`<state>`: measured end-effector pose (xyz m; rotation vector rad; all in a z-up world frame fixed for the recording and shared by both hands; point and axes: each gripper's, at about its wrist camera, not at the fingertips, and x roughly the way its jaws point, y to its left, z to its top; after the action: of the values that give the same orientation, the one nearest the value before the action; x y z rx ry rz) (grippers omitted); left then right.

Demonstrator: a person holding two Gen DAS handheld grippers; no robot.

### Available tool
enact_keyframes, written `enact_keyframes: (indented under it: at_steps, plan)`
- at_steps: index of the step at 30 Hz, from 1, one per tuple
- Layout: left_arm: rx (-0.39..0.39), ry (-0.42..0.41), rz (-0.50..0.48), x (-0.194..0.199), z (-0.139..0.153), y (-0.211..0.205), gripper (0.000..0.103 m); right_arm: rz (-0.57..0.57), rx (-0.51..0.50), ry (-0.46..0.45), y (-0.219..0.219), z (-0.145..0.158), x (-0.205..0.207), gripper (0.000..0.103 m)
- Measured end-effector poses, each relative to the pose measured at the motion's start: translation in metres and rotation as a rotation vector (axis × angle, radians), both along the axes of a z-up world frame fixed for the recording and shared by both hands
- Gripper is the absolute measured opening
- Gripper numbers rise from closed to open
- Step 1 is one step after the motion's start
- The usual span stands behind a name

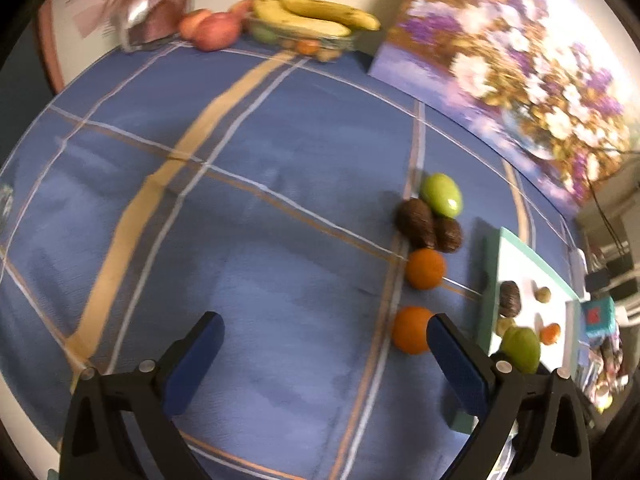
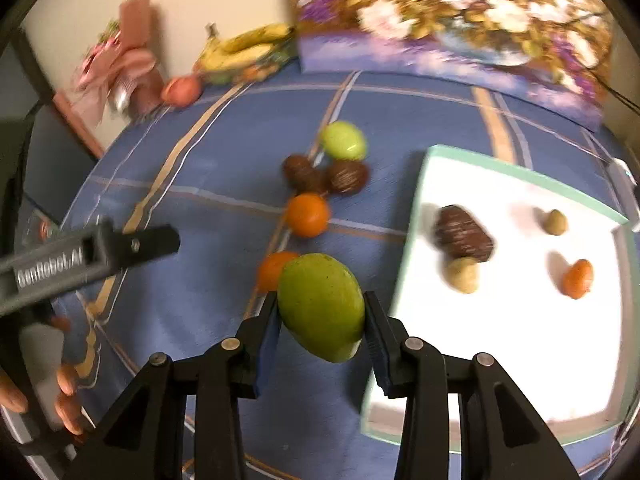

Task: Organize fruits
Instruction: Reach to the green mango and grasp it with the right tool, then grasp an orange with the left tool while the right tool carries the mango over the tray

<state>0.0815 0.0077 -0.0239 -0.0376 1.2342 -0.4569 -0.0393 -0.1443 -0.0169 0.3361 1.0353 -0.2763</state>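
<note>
My right gripper is shut on a green mango and holds it above the blue cloth, just left of the white tray. That mango also shows in the left wrist view. On the tray lie a brown avocado, two small tan fruits and a small orange fruit. On the cloth lie a second green mango, two brown avocados and two oranges. My left gripper is open and empty, low over the cloth, left of the near orange.
A glass bowl with bananas and apples beside it stand at the table's far edge. A pink wrapped bouquet is at the far left. A flower painting leans along the back right.
</note>
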Motion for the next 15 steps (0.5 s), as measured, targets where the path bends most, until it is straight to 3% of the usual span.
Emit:
enact_keyframes:
  at_steps: [8,15]
  plan:
    - [-0.023,-0.022,-0.099,-0.015,0.006,-0.038,0.101,-0.165,-0.014,-0.068,-0.049,0.026,-0.03,0.042]
    - [0.015,-0.021,-0.183,-0.024,-0.005,-0.069,0.086,-0.261,-0.002,-0.098,-0.083,0.037,-0.052,0.042]
